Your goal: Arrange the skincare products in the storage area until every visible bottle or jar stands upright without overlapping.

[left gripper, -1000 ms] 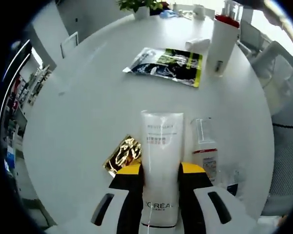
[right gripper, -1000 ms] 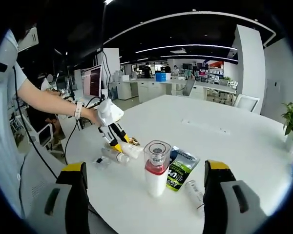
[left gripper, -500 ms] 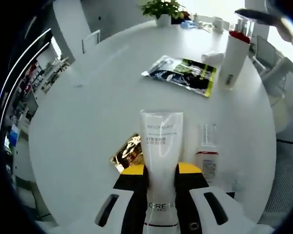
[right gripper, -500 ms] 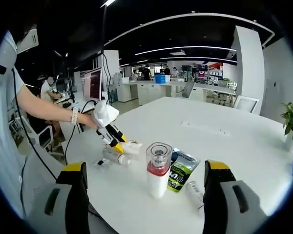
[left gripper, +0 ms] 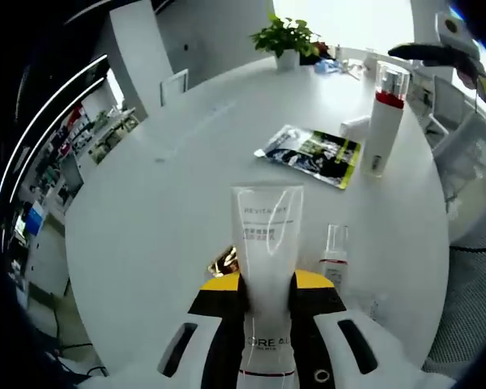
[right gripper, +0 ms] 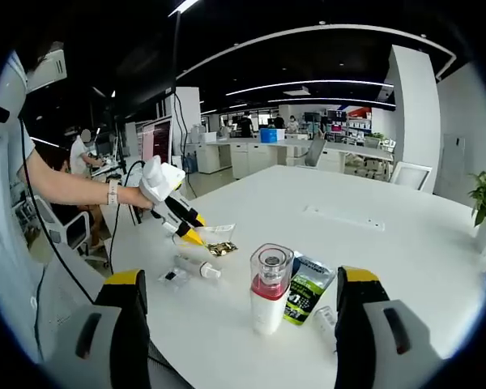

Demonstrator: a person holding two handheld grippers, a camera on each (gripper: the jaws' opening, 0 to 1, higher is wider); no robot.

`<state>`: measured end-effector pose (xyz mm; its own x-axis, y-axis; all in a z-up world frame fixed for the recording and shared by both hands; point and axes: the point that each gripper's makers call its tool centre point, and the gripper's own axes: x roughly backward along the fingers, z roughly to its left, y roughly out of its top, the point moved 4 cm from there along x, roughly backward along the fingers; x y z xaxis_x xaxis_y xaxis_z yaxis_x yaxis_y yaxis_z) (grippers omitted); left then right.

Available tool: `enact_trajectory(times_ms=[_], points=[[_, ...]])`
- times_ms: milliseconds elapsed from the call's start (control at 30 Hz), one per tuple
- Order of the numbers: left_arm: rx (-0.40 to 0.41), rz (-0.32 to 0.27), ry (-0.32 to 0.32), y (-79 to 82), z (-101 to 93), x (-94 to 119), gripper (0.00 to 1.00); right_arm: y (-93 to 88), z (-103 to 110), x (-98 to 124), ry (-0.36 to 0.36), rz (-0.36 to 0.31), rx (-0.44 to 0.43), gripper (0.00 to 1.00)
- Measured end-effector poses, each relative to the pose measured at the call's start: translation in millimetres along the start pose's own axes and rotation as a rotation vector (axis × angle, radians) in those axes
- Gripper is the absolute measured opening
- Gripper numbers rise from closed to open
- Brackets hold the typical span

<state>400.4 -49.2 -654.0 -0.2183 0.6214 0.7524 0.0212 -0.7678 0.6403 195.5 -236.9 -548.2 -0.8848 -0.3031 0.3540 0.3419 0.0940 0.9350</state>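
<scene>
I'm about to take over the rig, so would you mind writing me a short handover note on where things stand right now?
Left gripper: shut on the white tube, held above the table.
Right gripper: open, empty, hovering near the red-collared bottle.
On the table: that bottle upright; small spray bottle lying flat; small white tube lying beside the green sachet; gold sachet flat.
Done: one bottle standing, white tube picked up.
Left: stand the white tube, the spray bottle and the small tube upright, apart from each other.
</scene>
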Motion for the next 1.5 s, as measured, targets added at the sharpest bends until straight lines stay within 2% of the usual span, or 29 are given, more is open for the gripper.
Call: enact_trajectory(times_ms=[133,200,267,367,633,733,1033,1200,1300,1433,1500], points=[[-0.002,-0.034,0.001,8.7,-8.3,11,0.16,2.9,2,0,0.012,-0.013,-0.008,0.93],[-0.012,-0.053,-0.001,15.6,-14.1,15,0.16,4.5,2,-1,-0.001,-0.02,-0.018,0.93],[-0.025,-0.076,0.001,23.1,-19.7,19,0.16,4.3,3,0,0.015,-0.011,-0.01,0.87],[-0.025,-0.108,-0.013,34.3,-28.5,25,0.16,5.2,1,1,0.008,-0.015,-0.021,0.87],[-0.055,-0.198,-0.034,64.0,-52.8,40,0.16,4.4,0,7,0.0,-0.026,-0.042,0.74],[-0.075,-0.229,-0.046,77.9,-73.2,50,0.16,4.5,0,9,0.006,-0.035,-0.067,0.68],[-0.098,-0.291,-0.086,93.3,-100.3,56,0.16,0.8,10,9,0.051,-0.051,-0.143,0.52],[-0.102,-0.323,-0.107,102.3,-116.1,60,0.16,-1.0,14,7,0.073,-0.073,-0.232,0.44],[-0.106,-0.338,-0.114,106.0,-124.9,59,0.17,-3.2,22,4,0.111,-0.078,-0.277,0.39],[-0.12,-0.352,-0.134,108.5,-137.2,57,0.17,-6.3,28,-1,0.129,-0.074,-0.312,0.36],[-0.121,-0.357,-0.136,109.7,-141.0,57,0.17,-2.8,30,-2,0.136,-0.113,-0.368,0.35]])
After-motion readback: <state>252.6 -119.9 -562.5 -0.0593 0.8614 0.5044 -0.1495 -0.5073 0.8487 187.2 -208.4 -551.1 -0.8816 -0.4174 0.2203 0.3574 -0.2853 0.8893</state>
